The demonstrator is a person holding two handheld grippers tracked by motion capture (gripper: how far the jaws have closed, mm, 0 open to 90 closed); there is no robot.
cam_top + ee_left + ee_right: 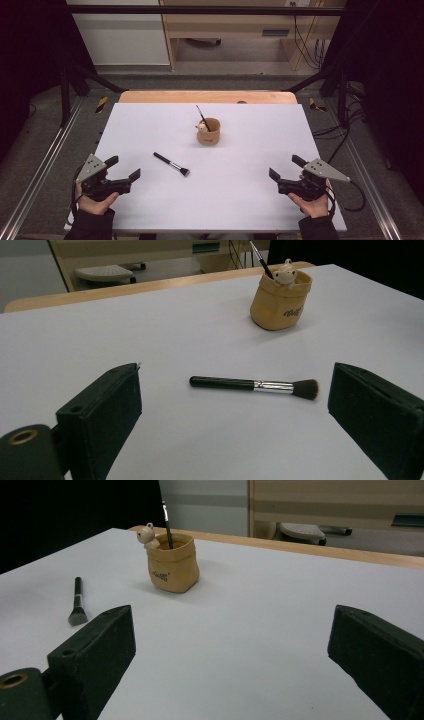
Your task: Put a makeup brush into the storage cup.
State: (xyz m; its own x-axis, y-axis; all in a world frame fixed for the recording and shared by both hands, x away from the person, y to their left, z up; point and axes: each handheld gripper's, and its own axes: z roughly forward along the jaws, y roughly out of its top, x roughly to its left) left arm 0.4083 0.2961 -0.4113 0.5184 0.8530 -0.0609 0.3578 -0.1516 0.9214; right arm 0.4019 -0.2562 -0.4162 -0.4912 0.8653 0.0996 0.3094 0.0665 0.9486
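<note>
A black makeup brush [171, 164] [254, 385] [77, 601] with a silver ferrule lies flat on the white table [240, 200], left of centre. Behind it stands a tan pouch-shaped holder [208, 132] [280, 299] [172, 563] with a small bear figure on its rim and a thin black brush [202, 117] standing inside. My left gripper [124, 168] [235, 415] rests at the table's front left, open, its jaws wide apart and aimed at the lying brush. At the front right my right gripper [286, 167] [232, 650] is open too, with nothing between its jaws.
A wooden strip [207, 96] borders the table's far edge. Dark metal frame rails [40, 170] run along both sides. Wooden furniture and cables [305, 45] stand on the floor beyond the table.
</note>
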